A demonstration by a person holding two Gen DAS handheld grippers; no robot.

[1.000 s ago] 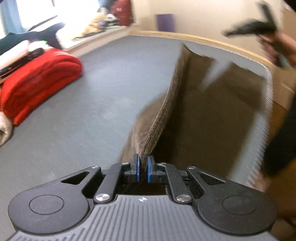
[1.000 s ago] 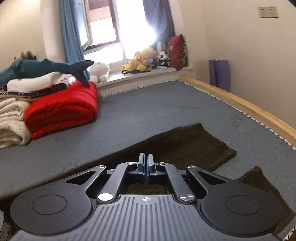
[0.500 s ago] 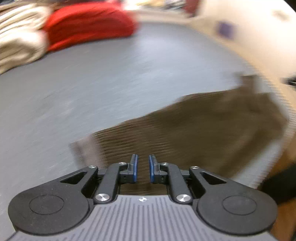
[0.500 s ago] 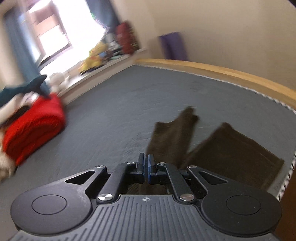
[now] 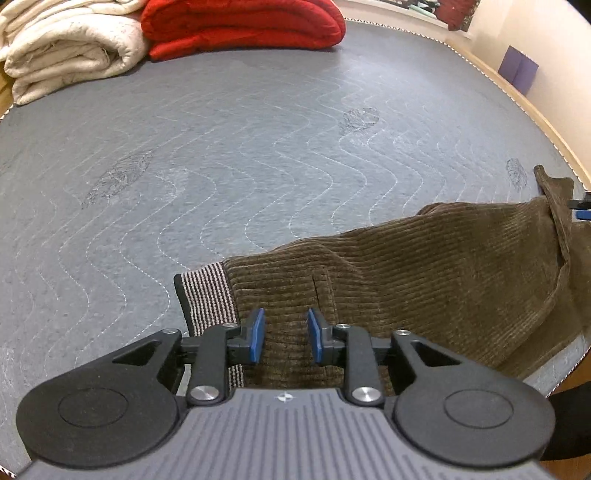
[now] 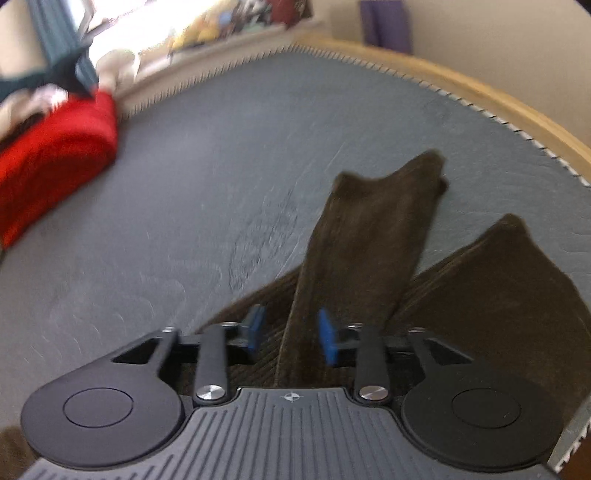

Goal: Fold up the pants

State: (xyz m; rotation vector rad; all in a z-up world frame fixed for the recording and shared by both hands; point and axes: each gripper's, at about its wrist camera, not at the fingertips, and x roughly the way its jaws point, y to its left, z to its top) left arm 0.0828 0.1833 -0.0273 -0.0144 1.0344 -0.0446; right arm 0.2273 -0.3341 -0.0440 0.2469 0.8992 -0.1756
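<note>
Brown corduroy pants (image 5: 424,266) lie on the grey quilted mattress (image 5: 240,147), with the striped waistband lining (image 5: 207,299) turned out at the left. My left gripper (image 5: 283,336) is open just above the waist end, holding nothing. In the right wrist view, two pant legs (image 6: 369,229) spread away from me; one leg runs up between the open jaws of my right gripper (image 6: 291,332), which does not pinch it. The right gripper's blue tip (image 5: 581,208) shows at the far right of the left wrist view, beside the raised hem.
A folded red blanket (image 5: 240,26) and a cream blanket (image 5: 66,48) are stacked at the far end of the mattress. A wooden bed frame (image 6: 480,92) borders the right side. A purple object (image 5: 517,70) stands by the wall. Plush toys line the windowsill.
Both grippers have opened and let go of the pants. The fabric, held up a second ago, now lies on the mattress. Both cameras have swung to look down the pants.
</note>
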